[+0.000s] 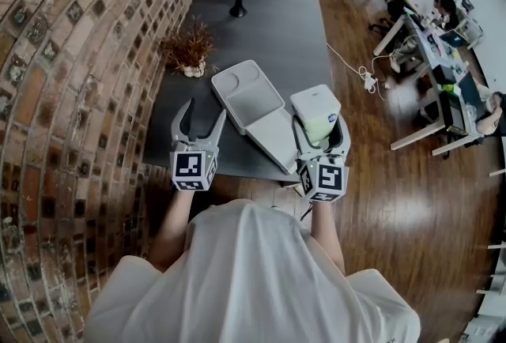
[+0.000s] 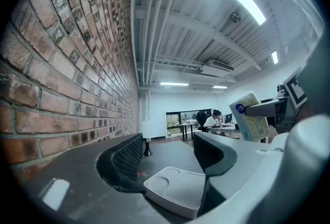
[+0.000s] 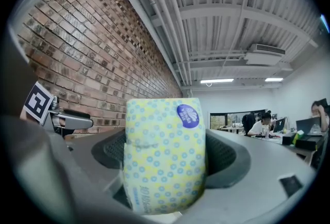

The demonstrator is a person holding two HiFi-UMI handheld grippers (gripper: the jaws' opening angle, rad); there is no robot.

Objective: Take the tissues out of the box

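Right gripper (image 1: 321,130) clamps the tissue pack (image 3: 164,156): pack upright, long axis vertical, blue sticker uppermost. Left gripper (image 1: 203,114) jaws wide apart, empty.

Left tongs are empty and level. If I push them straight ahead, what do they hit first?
Probably the white plastic tray with round dimples, seen low between the open left tongs. Height is unclear; if they clear it, the way looks free towards the white table lamp.
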